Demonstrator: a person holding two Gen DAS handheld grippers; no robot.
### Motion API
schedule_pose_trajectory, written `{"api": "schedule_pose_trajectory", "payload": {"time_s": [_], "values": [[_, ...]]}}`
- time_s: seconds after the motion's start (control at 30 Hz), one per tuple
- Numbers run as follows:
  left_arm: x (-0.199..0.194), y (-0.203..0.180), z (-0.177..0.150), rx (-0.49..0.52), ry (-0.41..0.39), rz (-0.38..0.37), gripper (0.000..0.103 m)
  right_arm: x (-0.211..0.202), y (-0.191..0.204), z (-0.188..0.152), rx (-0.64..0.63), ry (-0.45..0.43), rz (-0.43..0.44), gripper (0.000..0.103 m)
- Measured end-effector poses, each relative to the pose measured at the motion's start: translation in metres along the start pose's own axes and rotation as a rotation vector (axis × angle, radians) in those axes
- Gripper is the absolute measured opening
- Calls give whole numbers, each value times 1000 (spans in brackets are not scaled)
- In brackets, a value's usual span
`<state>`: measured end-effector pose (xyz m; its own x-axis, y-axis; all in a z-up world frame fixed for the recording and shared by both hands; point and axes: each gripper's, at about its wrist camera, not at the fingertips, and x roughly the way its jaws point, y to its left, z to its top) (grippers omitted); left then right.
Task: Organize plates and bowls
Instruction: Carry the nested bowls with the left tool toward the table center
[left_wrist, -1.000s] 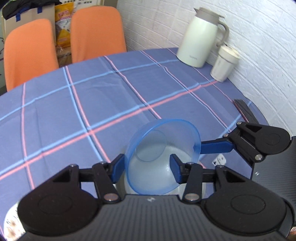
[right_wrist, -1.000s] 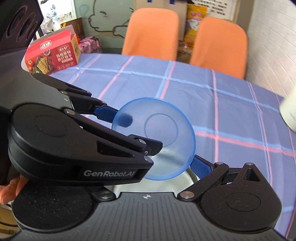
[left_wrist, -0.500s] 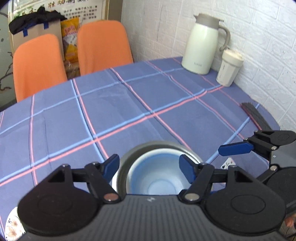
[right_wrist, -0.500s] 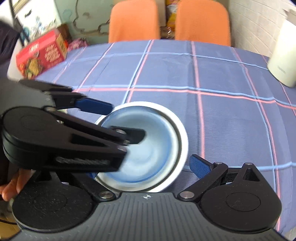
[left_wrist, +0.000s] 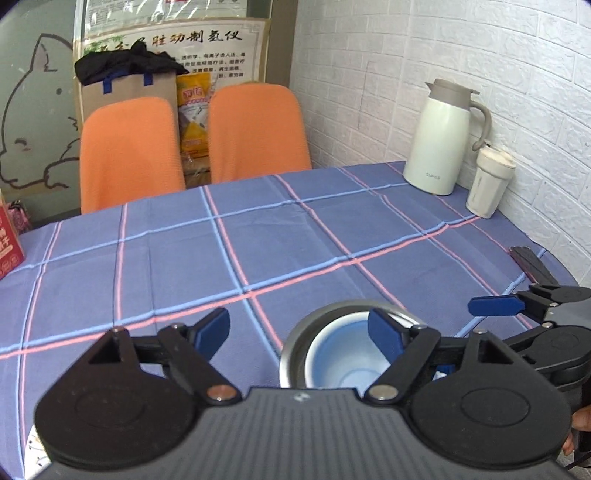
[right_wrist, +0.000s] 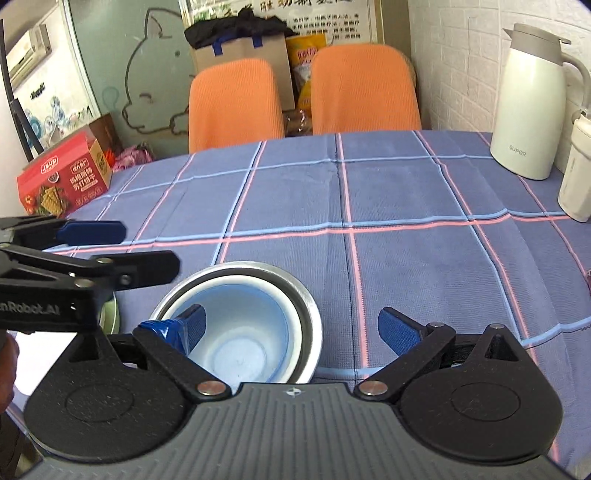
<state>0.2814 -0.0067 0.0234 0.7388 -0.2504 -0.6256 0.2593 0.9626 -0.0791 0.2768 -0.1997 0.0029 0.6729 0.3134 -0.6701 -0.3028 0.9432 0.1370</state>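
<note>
A clear blue bowl (left_wrist: 341, 356) sits nested inside a white bowl, which sits in a steel bowl (left_wrist: 295, 343) on the checked tablecloth; the stack also shows in the right wrist view (right_wrist: 240, 332). My left gripper (left_wrist: 299, 328) is open and empty, above and to the left of the stack. My right gripper (right_wrist: 291, 325) is open and empty, and its left finger hangs over the stack's near left rim. The edge of a plate (right_wrist: 110, 314) shows under the left gripper.
A white thermos jug (left_wrist: 443, 136) and a cream cup (left_wrist: 489, 182) stand at the far right by the brick wall. A red biscuit box (right_wrist: 62, 177) sits at the far left. Two orange chairs (left_wrist: 129, 147) stand behind the table. A black object (left_wrist: 532, 264) lies at the right edge.
The blue bowl, held tilted a second ago, now lies in the bowl stack. Both grippers have opened and pulled back and up; the left one has moved left.
</note>
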Motion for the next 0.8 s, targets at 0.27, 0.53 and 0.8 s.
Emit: {"api": "schedule_pose_trajectory", "payload": {"time_s": [0.27, 0.53, 0.8], "values": [[-14, 12, -28, -159, -28, 60, 82, -18, -11, -41, 141, -109, -55, 88], [10, 11, -32, -159, 29, 114, 82, -9, -7, -50, 216, -125, -74, 88], [30, 12, -28, -150, 78, 111, 82, 18, -3, -46, 168, -55, -93, 88]]}}
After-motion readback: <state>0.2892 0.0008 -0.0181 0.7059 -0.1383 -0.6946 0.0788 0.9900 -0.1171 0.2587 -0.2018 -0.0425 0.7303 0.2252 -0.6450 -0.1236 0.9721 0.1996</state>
